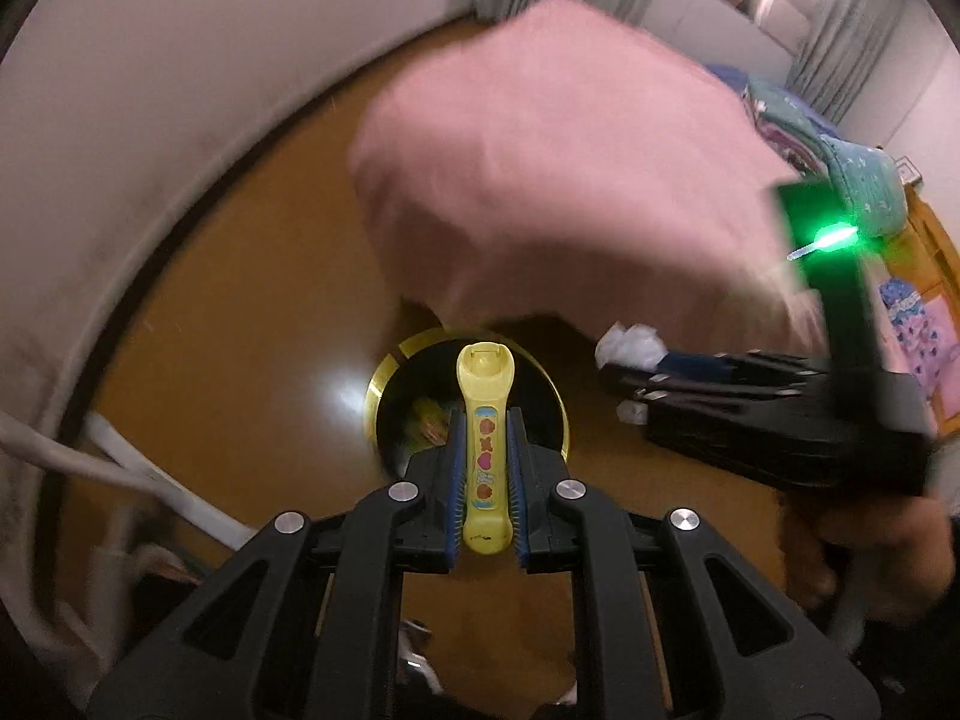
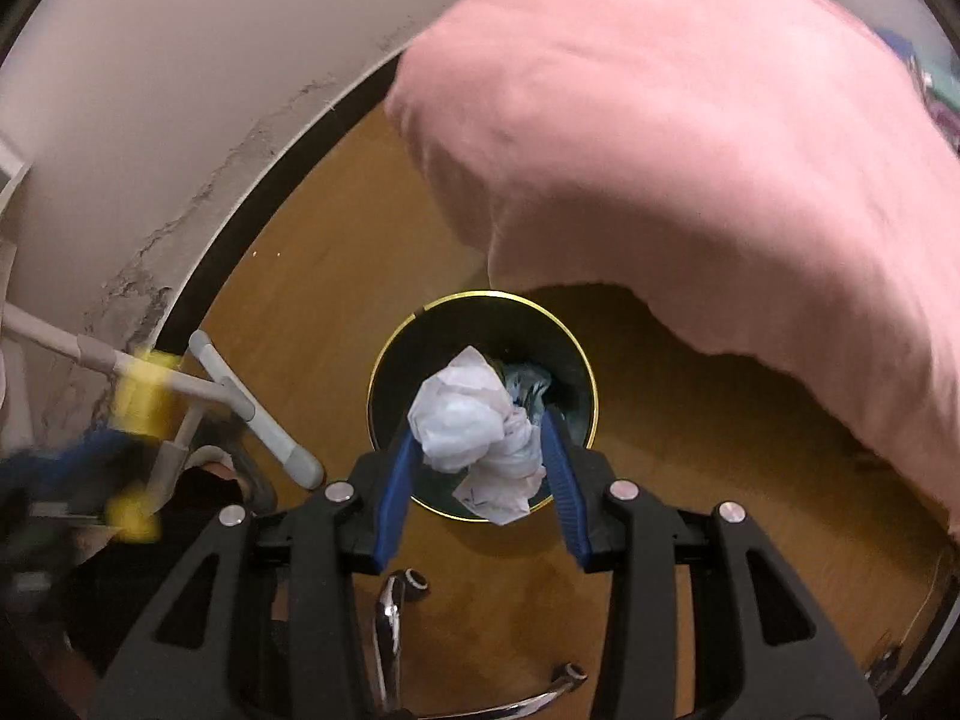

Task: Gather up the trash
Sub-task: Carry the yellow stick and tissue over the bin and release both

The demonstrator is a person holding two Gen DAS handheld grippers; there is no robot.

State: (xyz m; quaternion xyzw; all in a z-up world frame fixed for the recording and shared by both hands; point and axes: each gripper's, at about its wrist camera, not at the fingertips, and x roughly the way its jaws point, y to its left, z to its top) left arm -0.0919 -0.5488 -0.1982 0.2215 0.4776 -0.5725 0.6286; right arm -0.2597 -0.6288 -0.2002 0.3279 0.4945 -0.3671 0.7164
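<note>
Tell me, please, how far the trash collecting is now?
Done: some trash already lies inside the bin. In hand: the left gripper is shut on a yellow tube, the right gripper on crumpled paper, both over the bin. Left: dropping both in.

Black tool point(image 1: 486, 420) frame — blue ribbed pads point(image 2: 396, 474), 4 silver screws.

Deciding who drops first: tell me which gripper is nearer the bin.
Too close to call. Left gripper, clamping the yellow plastic piece, and right gripper, holding crumpled tissue, both hang over the bin.
</note>
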